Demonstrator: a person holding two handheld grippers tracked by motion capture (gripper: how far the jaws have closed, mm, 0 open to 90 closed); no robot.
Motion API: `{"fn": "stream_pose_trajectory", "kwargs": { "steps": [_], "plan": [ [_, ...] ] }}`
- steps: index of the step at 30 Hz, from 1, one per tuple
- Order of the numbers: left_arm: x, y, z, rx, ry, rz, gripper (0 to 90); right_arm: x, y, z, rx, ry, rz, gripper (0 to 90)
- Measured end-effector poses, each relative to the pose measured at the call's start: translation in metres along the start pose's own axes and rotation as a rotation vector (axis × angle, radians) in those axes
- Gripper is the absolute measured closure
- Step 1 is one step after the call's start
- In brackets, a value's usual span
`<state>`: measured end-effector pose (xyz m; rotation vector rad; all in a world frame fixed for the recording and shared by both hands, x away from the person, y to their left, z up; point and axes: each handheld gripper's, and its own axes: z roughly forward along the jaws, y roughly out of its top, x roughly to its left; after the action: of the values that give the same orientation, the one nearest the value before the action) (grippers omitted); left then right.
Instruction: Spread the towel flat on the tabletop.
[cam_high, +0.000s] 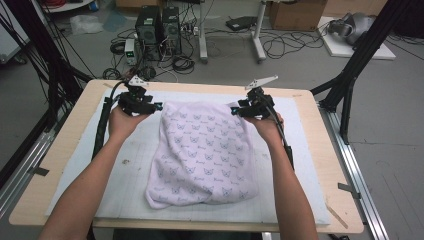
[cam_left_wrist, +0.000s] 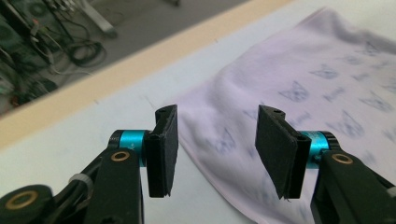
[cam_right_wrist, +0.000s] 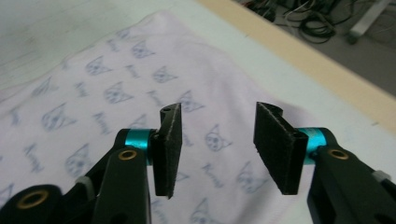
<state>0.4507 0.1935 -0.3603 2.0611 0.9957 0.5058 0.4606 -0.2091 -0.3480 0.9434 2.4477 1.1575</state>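
Observation:
A pale pink cloth (cam_high: 202, 152) printed with small cat faces lies folded on the white mat (cam_high: 300, 165), its far edge between my two hands. My left gripper (cam_high: 159, 106) hovers at the cloth's far left corner; its black pads (cam_left_wrist: 163, 149) stand apart above the cloth's edge (cam_left_wrist: 219, 140) with nothing between them. My right gripper (cam_high: 233, 110) hovers at the far right corner; its pads (cam_right_wrist: 169, 149) are apart above the printed cloth (cam_right_wrist: 107, 93), touching nothing. Both grippers are open and raised off the fabric.
The mat lies on a wooden table (cam_high: 65, 145). Black frame posts (cam_high: 350, 80) stand at the table's right and left. Beyond the far edge the floor holds computer towers (cam_high: 157, 25), cables and a cardboard box (cam_high: 295, 12).

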Motion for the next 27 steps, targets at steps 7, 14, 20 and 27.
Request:
{"fn": "stream_pose_trajectory", "kwargs": {
  "steps": [7,14,20,27],
  "plan": [
    [-0.025,-0.038,-0.007,0.000,-0.086,0.057,48.4,0.027,-0.034,-0.006,0.004,0.073,-0.034,46.5],
    [-0.048,-0.065,-0.025,-0.031,-0.143,0.106,48.1,0.049,-0.063,-0.024,-0.030,0.120,-0.056,44.1],
    [-0.056,-0.082,-0.040,-0.045,-0.181,0.092,44.1,0.066,-0.084,-0.042,-0.045,0.134,-0.073,41.8],
    [-0.067,-0.095,-0.054,-0.058,-0.219,0.101,41.9,0.075,-0.101,-0.059,-0.083,0.144,-0.072,39.3]
  ]
}}
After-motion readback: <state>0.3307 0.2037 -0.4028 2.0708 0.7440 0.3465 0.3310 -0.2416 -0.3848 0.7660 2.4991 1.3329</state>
